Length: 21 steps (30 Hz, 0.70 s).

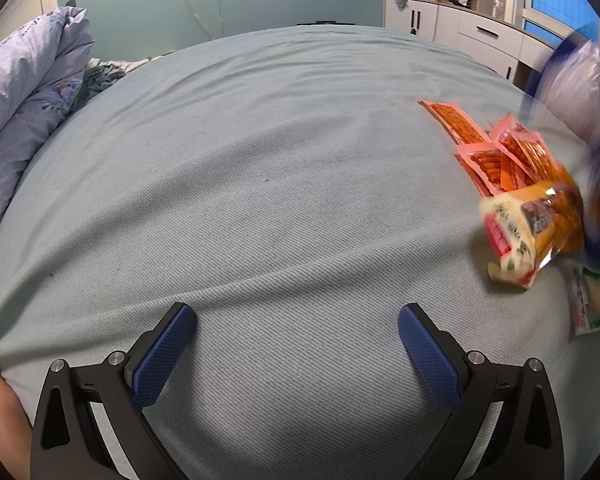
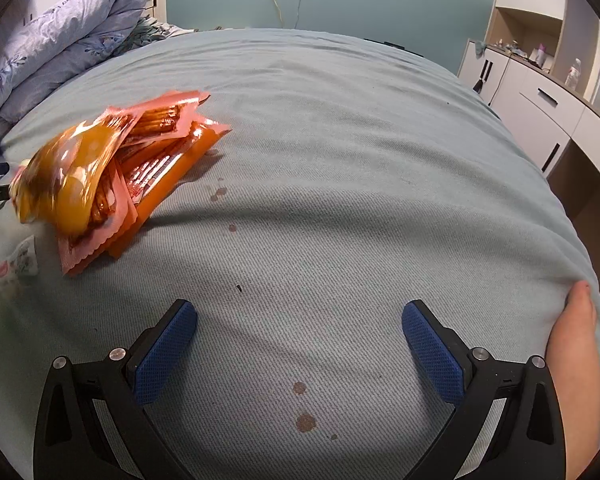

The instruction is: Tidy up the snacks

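Note:
A heap of snack packets lies on the pale blue bedsheet (image 1: 260,168). Several pink-orange flat packets (image 1: 480,148) (image 2: 160,152) are stacked, and a blurred yellow-orange bag (image 1: 536,224) (image 2: 72,176) sits on or just above them. A small white and green packet (image 1: 592,300) (image 2: 18,266) lies nearer. In the left wrist view the heap is at the far right; in the right wrist view it is at the left. My left gripper (image 1: 296,324) is open over bare sheet, nothing between its blue pads. My right gripper (image 2: 300,322) is open too, and empty.
A rumpled lilac duvet (image 1: 28,80) (image 2: 64,36) lies at the bed's far left. White cabinets and drawers (image 1: 468,32) (image 2: 540,108) stand along the right wall. A blurred blue and white shape (image 1: 580,92) fills the right edge. Small brown stains (image 2: 304,420) mark the sheet.

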{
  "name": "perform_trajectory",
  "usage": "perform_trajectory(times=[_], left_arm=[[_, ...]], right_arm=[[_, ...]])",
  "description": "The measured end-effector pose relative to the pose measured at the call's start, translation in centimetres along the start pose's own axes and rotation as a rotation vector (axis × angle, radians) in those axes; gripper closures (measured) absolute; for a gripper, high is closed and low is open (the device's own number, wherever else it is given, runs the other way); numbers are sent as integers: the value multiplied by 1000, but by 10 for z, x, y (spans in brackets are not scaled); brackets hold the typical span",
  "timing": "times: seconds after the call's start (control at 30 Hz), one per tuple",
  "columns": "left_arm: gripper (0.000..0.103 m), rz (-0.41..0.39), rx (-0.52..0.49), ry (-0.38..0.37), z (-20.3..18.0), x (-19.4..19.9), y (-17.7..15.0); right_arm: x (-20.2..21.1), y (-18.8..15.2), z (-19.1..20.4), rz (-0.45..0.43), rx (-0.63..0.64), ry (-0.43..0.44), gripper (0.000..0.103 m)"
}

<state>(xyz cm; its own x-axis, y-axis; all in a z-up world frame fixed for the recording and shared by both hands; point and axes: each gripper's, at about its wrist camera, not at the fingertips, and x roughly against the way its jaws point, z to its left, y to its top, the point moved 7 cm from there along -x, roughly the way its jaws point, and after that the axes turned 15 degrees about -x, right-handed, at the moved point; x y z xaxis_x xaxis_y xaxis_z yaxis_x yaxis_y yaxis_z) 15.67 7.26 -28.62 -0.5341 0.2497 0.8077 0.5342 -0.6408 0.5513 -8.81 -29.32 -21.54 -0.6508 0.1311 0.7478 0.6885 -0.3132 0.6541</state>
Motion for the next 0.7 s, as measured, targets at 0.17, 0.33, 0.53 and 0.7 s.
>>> perform_trajectory(times=[0.17, 0.33, 0.53, 0.7], left_arm=[[0, 0, 1, -1, 0, 0, 0], [0, 0, 0, -1, 0, 0, 0], [0, 0, 0, -1, 0, 0, 0], [0, 0, 0, -1, 0, 0, 0]], right_arm=[[1, 1, 1, -1, 1, -3, 0], [2, 1, 1, 0, 0, -3, 0], [2, 2, 1, 1, 0, -3, 0], [2, 2, 1, 1, 0, -3, 0]])
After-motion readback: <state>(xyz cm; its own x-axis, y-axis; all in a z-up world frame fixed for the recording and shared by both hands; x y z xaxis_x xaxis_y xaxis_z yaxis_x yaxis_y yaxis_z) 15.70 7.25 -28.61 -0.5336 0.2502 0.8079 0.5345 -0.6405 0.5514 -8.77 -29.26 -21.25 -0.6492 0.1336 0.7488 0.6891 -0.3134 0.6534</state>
